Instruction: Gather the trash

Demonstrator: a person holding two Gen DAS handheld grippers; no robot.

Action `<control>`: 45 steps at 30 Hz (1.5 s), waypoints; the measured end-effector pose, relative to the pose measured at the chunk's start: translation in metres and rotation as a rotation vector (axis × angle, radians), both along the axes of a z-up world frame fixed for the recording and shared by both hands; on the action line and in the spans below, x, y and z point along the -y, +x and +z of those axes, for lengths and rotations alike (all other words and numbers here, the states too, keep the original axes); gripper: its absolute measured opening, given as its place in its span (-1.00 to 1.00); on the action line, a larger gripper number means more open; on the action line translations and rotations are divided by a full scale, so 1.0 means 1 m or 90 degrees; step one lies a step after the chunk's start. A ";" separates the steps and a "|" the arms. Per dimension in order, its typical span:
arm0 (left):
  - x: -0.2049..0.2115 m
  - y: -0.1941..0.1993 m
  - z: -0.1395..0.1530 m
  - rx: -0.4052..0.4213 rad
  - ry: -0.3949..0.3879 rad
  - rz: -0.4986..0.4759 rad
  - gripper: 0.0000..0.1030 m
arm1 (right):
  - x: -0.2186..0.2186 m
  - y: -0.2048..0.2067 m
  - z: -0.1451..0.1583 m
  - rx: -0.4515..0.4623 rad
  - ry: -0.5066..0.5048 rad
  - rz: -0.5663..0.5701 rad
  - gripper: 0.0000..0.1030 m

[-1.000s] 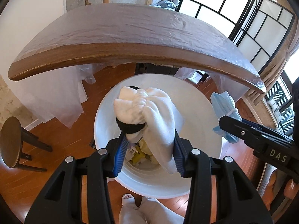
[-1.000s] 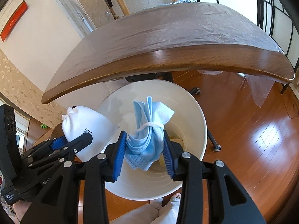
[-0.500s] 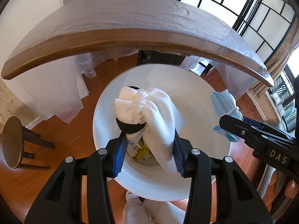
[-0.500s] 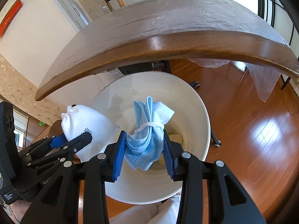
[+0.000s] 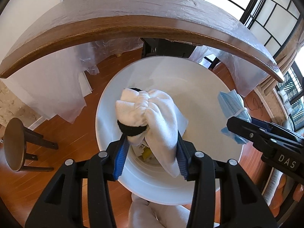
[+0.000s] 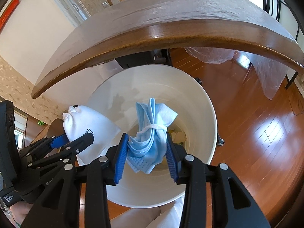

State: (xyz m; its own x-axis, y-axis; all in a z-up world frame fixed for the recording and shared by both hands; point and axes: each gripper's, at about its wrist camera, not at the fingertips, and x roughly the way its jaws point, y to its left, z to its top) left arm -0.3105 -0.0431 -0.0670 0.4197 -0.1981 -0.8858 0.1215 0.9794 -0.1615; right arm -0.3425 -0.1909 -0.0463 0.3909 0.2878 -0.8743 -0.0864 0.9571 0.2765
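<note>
My left gripper [image 5: 151,152] is shut on a white sock with a black band [image 5: 150,114] and holds it over the open white bin [image 5: 224,163]. My right gripper [image 6: 146,152] is shut on a folded blue face mask [image 6: 150,133] over the same bin [image 6: 201,102]. The right gripper with the mask [image 5: 232,106] shows at the right of the left wrist view. The left gripper with the sock [image 6: 85,127] shows at the left of the right wrist view. Yellow and white scraps [image 5: 145,152] lie at the bin's bottom.
A wooden table edge [image 5: 133,24] covered in clear plastic arches over the far side of the bin. A round dark stool [image 5: 15,142] stands on the wood floor at the left. My white-clad legs [image 5: 157,212] are just below the bin.
Both grippers have moved closer to the bin and lower, so the bin looks larger. Both still hold their items.
</note>
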 end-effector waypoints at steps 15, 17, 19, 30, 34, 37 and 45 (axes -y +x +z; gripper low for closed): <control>0.004 0.001 0.012 0.013 0.010 -0.006 0.47 | 0.010 -0.006 0.006 0.006 0.000 -0.020 0.03; 0.006 0.000 0.014 0.016 0.015 -0.010 0.47 | 0.012 -0.007 0.007 0.006 0.001 -0.021 0.03; 0.008 -0.002 0.016 0.019 0.020 -0.015 0.46 | 0.013 -0.009 0.010 0.008 -0.002 -0.023 0.03; 0.006 -0.009 0.068 0.081 -0.007 -0.005 0.49 | 0.034 -0.020 0.062 0.082 0.004 -0.045 0.42; -0.002 0.000 0.109 0.151 -0.008 0.020 0.78 | 0.050 -0.012 0.099 0.142 -0.010 -0.052 0.61; -0.009 0.015 0.131 0.186 -0.009 0.044 0.87 | 0.068 0.005 0.123 0.181 -0.023 -0.063 0.72; -0.026 0.080 0.152 0.227 0.023 0.093 0.87 | 0.102 0.082 0.153 0.231 -0.081 -0.109 0.77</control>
